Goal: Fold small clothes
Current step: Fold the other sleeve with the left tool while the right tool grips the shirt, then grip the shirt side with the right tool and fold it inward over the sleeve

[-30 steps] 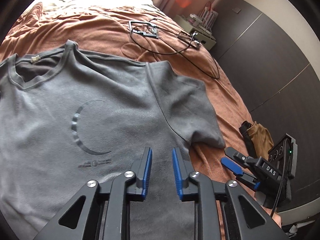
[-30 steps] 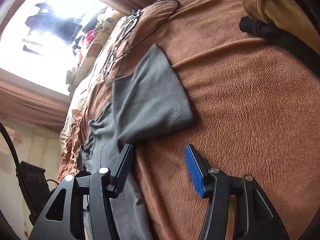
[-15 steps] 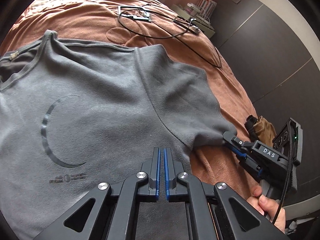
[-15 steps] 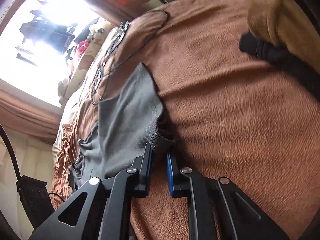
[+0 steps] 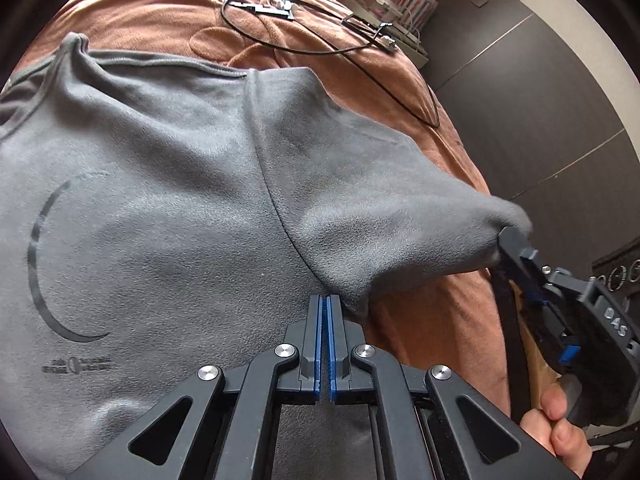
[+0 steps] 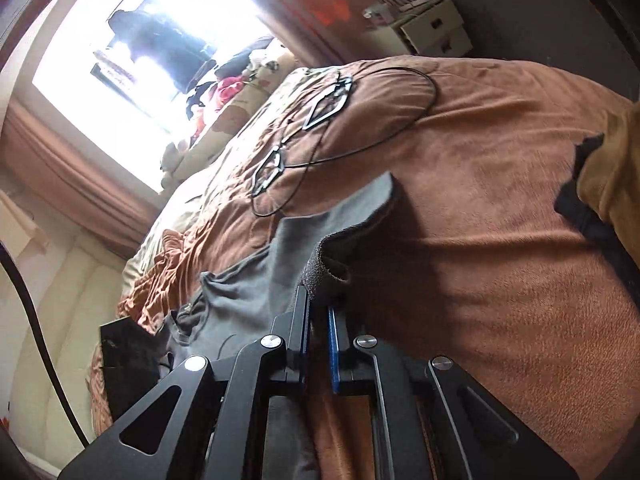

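The left gripper (image 5: 325, 312) is seen nearest in the left wrist view, its 2 blue pads clenched together on the side edge of the grey T-shirt (image 5: 160, 208) just below the armpit seam; a thin fold of cloth is judged to be pinched there, though the cloth between the pads is not clearly visible. The right gripper (image 6: 318, 312) is clamped on the hem of the sleeve (image 5: 380, 208); in the right wrist view a bunched tip of grey cloth stands up between its pads, and in the left wrist view the sleeve is drawn out into a raised, taut cone toward that gripper, clear of the brown blanket (image 5: 420, 312). The hand (image 5: 560, 436) that carries the right gripper is partly visible at the lower right.

The shirt lies face up on the blanket with its collar away from the left gripper and its long axis running away from the person; the body of the shirt lies to the left of both grippers. The sleeve is therefore to be carried leftward across the chest print (image 5: 52, 264), the right gripper being the nearer to it.

Farther off, 1 black cable (image 5: 320, 40) is looped on the blanket, well apart from the shirt.
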`<state>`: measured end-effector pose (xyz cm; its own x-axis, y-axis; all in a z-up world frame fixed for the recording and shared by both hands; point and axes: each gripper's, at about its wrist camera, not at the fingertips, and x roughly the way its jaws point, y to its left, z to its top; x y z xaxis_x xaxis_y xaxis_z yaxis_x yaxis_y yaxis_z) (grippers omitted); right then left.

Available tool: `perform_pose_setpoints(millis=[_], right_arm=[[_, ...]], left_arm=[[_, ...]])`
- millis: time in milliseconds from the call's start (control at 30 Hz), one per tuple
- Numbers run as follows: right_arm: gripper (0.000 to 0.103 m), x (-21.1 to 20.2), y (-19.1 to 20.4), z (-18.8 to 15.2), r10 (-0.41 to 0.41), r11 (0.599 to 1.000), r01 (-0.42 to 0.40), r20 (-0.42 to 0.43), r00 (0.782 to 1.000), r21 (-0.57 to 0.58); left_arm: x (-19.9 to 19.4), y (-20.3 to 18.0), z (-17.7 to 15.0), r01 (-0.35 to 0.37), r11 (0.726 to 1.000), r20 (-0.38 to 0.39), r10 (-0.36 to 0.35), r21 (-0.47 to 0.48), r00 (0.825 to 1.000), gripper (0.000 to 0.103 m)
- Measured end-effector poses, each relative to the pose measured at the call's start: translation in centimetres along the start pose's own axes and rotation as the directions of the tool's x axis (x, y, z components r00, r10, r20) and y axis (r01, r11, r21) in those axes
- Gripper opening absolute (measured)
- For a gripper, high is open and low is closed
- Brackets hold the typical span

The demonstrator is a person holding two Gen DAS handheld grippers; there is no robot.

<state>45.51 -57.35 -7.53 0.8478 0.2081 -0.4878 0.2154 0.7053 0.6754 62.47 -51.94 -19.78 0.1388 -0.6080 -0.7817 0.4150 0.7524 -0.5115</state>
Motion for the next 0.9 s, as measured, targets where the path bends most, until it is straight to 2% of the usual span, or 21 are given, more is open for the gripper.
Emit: perform_pose_setpoints(millis=[167,367,433,600,733,900], right_arm=[[0.004,0.4,0.4,0.2,0.038,0.999,-0.039,-0.019,0.999,-0.035],[0.004,1.2,1.4,-0.6,0.072,0.996,-0.074,-0.045,0.996,-0.052],[0.004,1.3,1.8,-0.8,0.081,0.994,-0.084,-0.055,0.995,-0.063],[0.004,1.8,3.1,-1.2,0.095,0.989,-0.104,-0.086,0.992,-0.105],[0.004,2.3,4.1,-1.8,0.101,0.983,-0.118,-0.121,0.988,-0.143],[0.004,3.7,4.9,-2.8,0.043,0.972,-0.082,-0.174,0.984,-0.220]], left_arm=[[0.5,0.5,0.0,0.041,0.997,0.014,-0.041,-0.059,0.999,0.001],[1.7,1.1,0.3,0.075,0.989,-0.026,-0.079,-0.127,0.997,0.000],[1.1,1.8,0.5,0.107,0.983,-0.032,-0.113,-0.149,0.993,0.000],[-2.2,3.0,0.3,0.117,0.985,0.000,-0.118,-0.129,0.993,0.000],[-6.3,5.2,-0.2,0.066,0.990,0.061,-0.059,-0.127,0.996,0.000],[-10.8,8.1,-1.6,0.015,0.986,0.115,0.005,-0.167,0.993,0.000]])
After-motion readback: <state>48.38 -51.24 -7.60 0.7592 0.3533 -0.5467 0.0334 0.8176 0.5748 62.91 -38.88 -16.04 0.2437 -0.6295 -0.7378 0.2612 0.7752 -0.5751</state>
